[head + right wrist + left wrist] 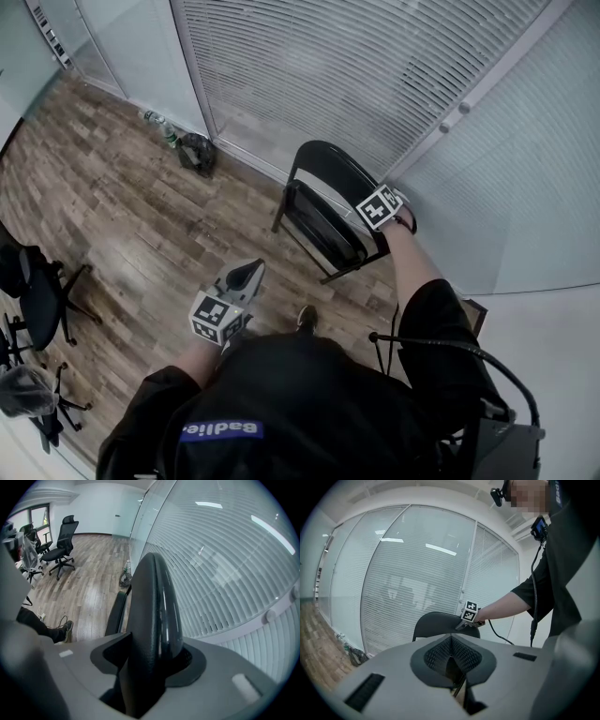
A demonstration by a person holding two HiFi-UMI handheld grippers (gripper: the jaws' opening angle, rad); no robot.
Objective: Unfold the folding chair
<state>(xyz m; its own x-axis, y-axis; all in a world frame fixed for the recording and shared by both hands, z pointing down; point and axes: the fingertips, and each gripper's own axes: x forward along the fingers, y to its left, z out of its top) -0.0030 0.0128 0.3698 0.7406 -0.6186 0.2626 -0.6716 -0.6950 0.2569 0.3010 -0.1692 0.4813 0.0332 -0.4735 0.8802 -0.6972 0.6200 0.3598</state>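
Wood floor (141,225), glass walls (525,169); folding chair (323,211) at 1 o'clock, not unfolded yet. Right gripper (380,211) clamps its backrest (152,611), left gripper (249,274) pinched shut, empty. That glossy rim could slip if yanked one-handed.

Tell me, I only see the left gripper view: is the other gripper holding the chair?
Observer: Yes, the right gripper is clamped on its backrest, at the top edge.
Operator: Is the seat down?
Observer: No, the seat looks folded up against the backrest.
Operator: What else is around?
Observer: Office chairs stand far across the room.
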